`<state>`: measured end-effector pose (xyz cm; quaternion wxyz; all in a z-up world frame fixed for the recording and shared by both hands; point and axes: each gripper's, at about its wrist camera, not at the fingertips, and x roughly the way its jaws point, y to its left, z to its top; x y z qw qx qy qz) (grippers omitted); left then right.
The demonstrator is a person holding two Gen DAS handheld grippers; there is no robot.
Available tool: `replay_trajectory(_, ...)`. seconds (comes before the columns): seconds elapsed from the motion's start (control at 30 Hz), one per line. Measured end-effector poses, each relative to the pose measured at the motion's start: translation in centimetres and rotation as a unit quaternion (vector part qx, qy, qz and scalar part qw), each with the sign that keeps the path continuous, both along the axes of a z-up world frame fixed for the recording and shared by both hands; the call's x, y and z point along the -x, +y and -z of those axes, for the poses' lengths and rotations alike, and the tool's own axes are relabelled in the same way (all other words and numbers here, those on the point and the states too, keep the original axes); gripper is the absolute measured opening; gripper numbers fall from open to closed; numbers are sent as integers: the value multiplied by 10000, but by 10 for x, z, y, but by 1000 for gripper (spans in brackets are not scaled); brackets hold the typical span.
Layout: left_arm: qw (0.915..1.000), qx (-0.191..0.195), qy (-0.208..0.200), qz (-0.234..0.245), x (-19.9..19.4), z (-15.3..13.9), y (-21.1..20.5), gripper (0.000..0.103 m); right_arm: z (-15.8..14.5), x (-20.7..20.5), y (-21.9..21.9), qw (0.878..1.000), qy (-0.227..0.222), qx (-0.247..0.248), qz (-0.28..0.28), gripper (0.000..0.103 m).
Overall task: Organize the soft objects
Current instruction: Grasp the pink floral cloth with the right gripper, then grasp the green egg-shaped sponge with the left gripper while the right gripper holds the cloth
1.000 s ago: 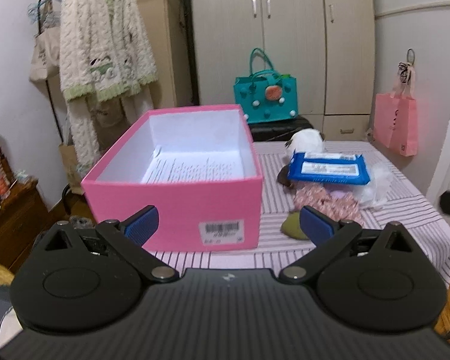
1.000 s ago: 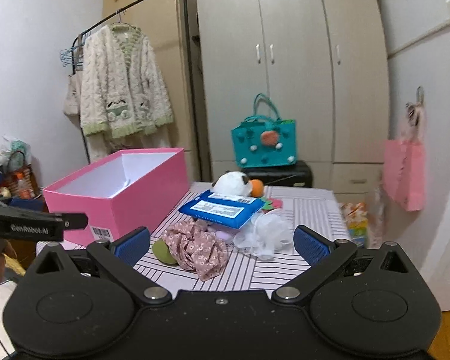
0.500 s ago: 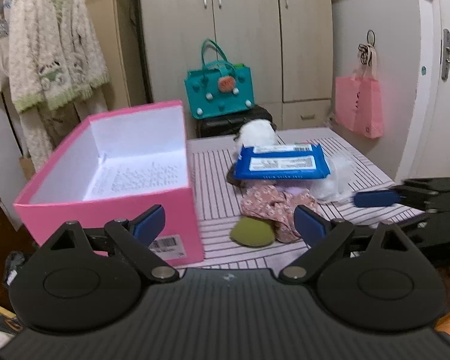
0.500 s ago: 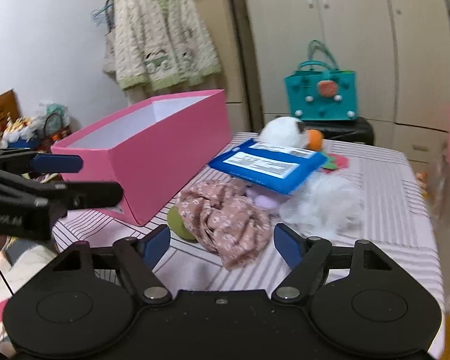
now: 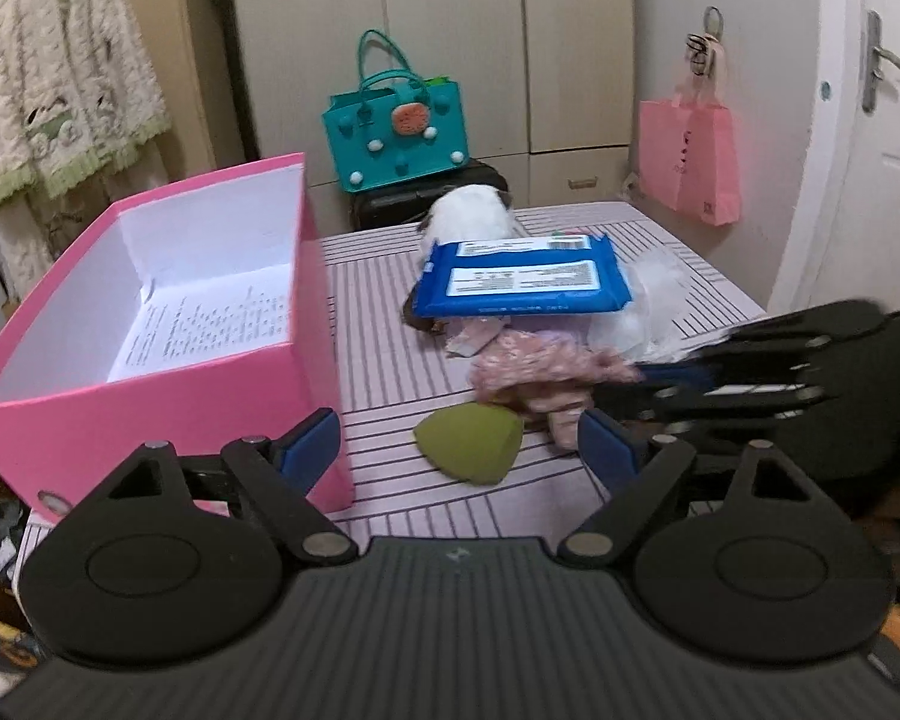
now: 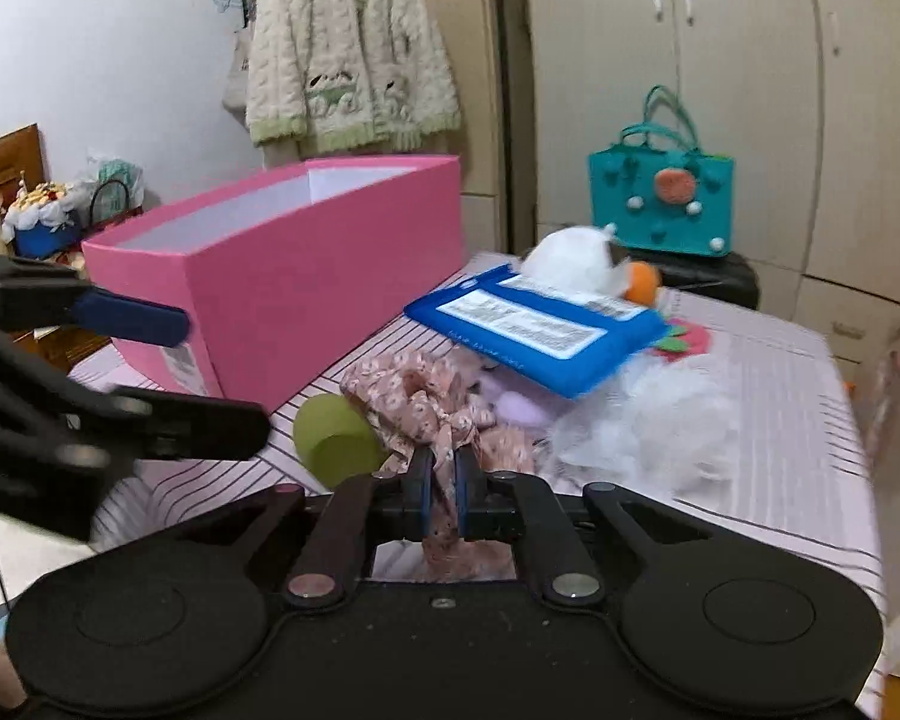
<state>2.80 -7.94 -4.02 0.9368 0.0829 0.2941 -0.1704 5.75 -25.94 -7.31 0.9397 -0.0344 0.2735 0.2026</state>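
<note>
Pink box (image 5: 168,384) open-topped, printed paper sheet (image 5: 210,324) lying inside

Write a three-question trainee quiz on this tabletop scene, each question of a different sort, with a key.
1. True or false: the right gripper is shut on the floral cloth.
2. Multiple choice: what lies on top of the pile of soft things? A) the blue wipes pack B) a red towel C) a book.
3. Fill in: the green sponge lies on the striped table beside the ____ box.

Key:
1. True; its fingers have just been closing and now pinch the cloth.
2. A.
3. Pink. The left gripper is open over the sponge, its fingers having just been closing.
</note>
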Motion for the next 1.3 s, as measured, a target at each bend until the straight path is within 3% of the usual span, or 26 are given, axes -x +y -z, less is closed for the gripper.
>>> replay_trajectory(0.2, 9994, -200, 4, 281, -8, 9, -21, 86, -7, 16, -25, 9986, 218, 226, 423, 8)
replay_trajectory(0.4, 9981, -583, 85, 172, -19, 28, -39, 72, 4, 8, -34, 9970, 434, 276, 570, 11)
replay_trajectory(0.5, 9977, -635, 232, 29, -28, 35, -38, 68, 5, 6, -35, 9976, 411, 187, 530, 18)
replay_trajectory(0.63, 9972, -678, 296, -144, -33, 41, -34, 68, 4, 7, -37, 9979, 372, -35, 523, 52)
replay_trajectory(0.7, 9971, -665, 289, -216, -35, 43, -33, 68, 5, 5, -39, 9972, 426, -207, 581, 61)
replay_trajectory(0.87, 9970, -633, 387, -213, -39, 52, -34, 65, 19, -6, -34, 9947, 693, -373, 665, 68)
replay_trajectory(1.0, 9973, -551, 344, -344, -39, 51, -30, 46, 25, -10, -30, 9944, 583, -434, 768, 72)
replay_trajectory(1.17, 9975, -375, 419, -428, -39, 50, -23, 43, 26, -9, -29, 9917, 529, -628, 989, 68)
replay_trajectory(1.23, 9976, -327, 447, -420, -39, 50, -20, 43, 26, -7, -30, 9905, 533, -633, 1095, 38)
replay_trajectory(1.3, 9976, -294, 500, -381, -38, 48, -19, 43, 26, -5, -32, 9895, 590, -714, 1110, 27)
